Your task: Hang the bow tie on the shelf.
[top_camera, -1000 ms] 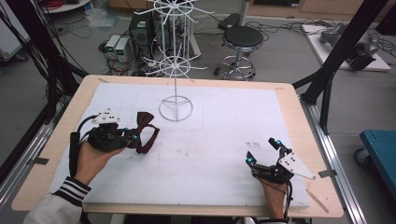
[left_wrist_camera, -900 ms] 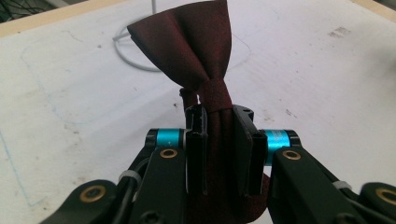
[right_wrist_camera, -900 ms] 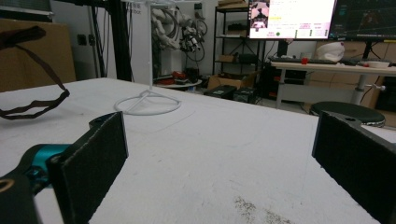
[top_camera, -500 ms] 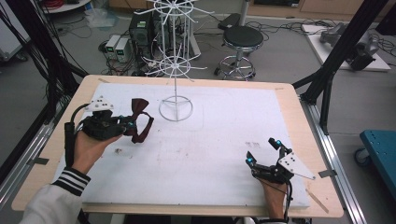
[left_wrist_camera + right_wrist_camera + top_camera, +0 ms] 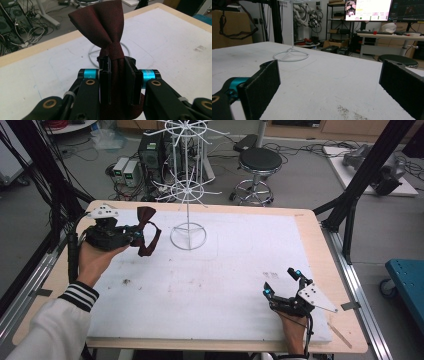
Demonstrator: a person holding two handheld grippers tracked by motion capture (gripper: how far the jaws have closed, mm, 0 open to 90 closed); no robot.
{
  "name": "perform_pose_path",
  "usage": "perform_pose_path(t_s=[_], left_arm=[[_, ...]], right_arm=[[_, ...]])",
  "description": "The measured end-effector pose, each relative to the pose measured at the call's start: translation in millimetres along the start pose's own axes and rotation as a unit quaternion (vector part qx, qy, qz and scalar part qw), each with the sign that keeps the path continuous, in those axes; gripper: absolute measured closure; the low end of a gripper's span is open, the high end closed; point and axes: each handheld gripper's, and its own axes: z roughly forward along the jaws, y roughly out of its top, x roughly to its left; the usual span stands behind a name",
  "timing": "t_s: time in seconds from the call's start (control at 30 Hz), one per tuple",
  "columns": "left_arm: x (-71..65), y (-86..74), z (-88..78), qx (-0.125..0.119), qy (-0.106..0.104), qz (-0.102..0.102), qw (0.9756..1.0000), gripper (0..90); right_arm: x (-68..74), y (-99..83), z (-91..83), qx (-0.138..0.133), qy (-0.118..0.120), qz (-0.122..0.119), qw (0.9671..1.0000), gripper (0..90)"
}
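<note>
- A dark red bow tie is being gripped at its knot, one wing fanning upward past the jaws and the other wing hanging below them in the left gripper view.
- In the high view the bow tie is hanging off the table surface, above the white mat's far-left corner, at about ten o'clock from the mat's centre.
- The left gripper is squeezing the bow tie with its jaws nearly together, both pads pressing on the cloth just under the knot.
- The left hand is holding that gripper raised over the table's left edge, jaws pointing toward three o'clock.
- A white wire stand is standing just beside the bow tie, at about three o'clock from it, its ring base resting on the white mat.
- The right gripper is resting well apart at about five o'clock on the mat, jaws spread wide with nothing between them.
- In the right gripper view the stand's ring base is lying ahead at eleven o'clock.
</note>
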Motion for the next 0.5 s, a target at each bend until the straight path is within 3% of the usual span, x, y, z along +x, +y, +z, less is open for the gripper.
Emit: perform_pose_path(t_s=[0.23, 0.5], left_arm=[[8.6, 11.0, 0.8, -0.004, 0.012, 0.000, 0.9999, 76.2], [21.5, 16.8, 10.6, -0.009, 0.019, -0.019, 0.9996, 76.2]], right_arm=[[0.5, -0.1, -0.2, 0.002, 0.001, 0.003, 1.0000, 2.7], [0.3, 0.1, -0.4, 0.002, 0.000, 0.004, 1.0000, 2.7]])
